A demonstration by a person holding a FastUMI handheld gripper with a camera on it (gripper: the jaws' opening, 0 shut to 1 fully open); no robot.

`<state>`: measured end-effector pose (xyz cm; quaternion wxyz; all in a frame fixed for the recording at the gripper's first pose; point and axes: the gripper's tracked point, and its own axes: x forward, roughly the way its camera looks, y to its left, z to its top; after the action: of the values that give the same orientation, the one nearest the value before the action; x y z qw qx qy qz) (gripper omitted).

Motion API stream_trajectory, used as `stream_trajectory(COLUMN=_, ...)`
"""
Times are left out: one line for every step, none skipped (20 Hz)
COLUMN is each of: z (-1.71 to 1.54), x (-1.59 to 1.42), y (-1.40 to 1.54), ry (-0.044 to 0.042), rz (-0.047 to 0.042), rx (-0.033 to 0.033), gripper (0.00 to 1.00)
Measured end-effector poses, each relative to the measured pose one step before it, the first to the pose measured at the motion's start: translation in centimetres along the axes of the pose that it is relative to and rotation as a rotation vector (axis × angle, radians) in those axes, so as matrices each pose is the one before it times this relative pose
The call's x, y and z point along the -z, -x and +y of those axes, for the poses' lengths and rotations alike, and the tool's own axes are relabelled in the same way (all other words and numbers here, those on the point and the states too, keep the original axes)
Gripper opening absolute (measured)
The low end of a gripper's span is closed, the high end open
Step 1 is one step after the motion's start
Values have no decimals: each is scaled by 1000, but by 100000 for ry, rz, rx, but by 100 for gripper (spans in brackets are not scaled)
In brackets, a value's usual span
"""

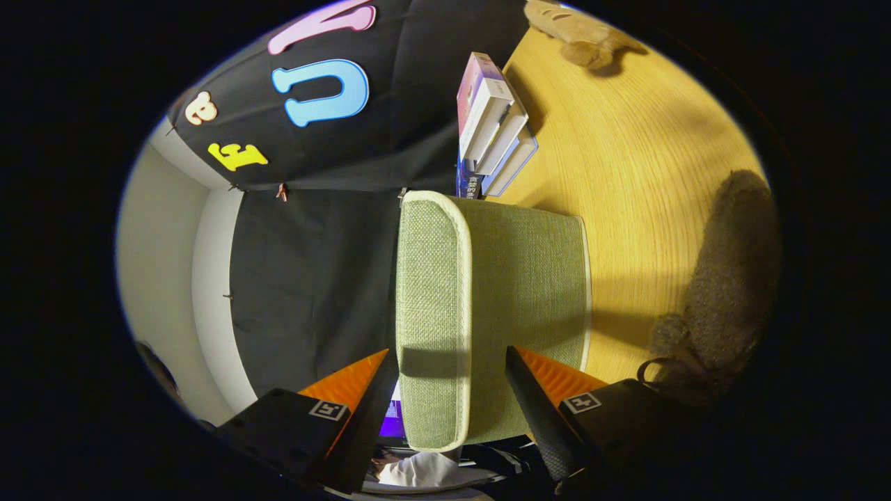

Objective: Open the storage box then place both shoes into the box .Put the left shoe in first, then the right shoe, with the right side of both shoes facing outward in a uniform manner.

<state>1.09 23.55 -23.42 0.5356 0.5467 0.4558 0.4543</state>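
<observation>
1. The wooden counter (626, 174) appears turned on its side in the gripper view, its grain running past the far side of every object; the booth's black cloth wall (313, 278) stands behind it.
2. The storage box (529, 278), covered in green woven fabric with pale piping, sits on the counter directly ahead of the gripper. Its lid (431, 313) is still in place on the box, and the lid's rim lies between the two fingers.
3. A fuzzy brown shoe (731, 292) rests on the counter beside the box, well apart from it, with a dark loop at its heel near the right finger.
4. A stack of books (494, 125) stands against the cloth wall just beyond the box.
5. A tan plush object (578, 31) lies at the far end of the counter; whether it is the second shoe cannot be told.
6. The gripper (452, 369) has its fingers spread, one on each side of the lid's edge. Whether they touch the fabric cannot be told.
</observation>
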Motion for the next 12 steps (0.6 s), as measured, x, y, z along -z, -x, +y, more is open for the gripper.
stream_trajectory(z=142, x=-91, y=-23, ry=-78, rz=-929, rx=-1055, gripper=96)
stream_trajectory(z=316, x=-137, y=-67, ry=-749, rz=-778, rx=-1876, gripper=95)
stream_trajectory(z=248, x=30, y=-36, ry=-1116, rz=-116, rx=-1033, gripper=82)
stream_trajectory(z=17, x=98, y=16, ry=-794, rz=348, rx=-485, gripper=78)
stream_trajectory(z=538, x=40, y=100, ry=-1360, rz=-74, rx=-2652, gripper=76)
stream_trajectory(z=-82, x=-49, y=-372, ry=-948, rz=-243, rx=258, gripper=67)
stream_trajectory(z=1, x=166, y=494, ry=-59, rz=547, rx=-220, gripper=57)
stream_trajectory(z=-227, x=14, y=250, ry=1107, rz=-234, rx=-367, gripper=45)
stream_trajectory(z=188, x=-252, y=260, ry=-898, rz=-1499, rx=-1045, gripper=33)
stream_trajectory(z=884, x=-372, y=-196, ry=-2464, rz=-1289, rx=-2200, gripper=21)
stream_trajectory(z=-30, x=20, y=-176, ry=2277, rz=-1176, rx=884, gripper=8)
stream_trajectory(z=-8, x=80, y=9, ry=1386, rz=-214, rx=776, gripper=8)
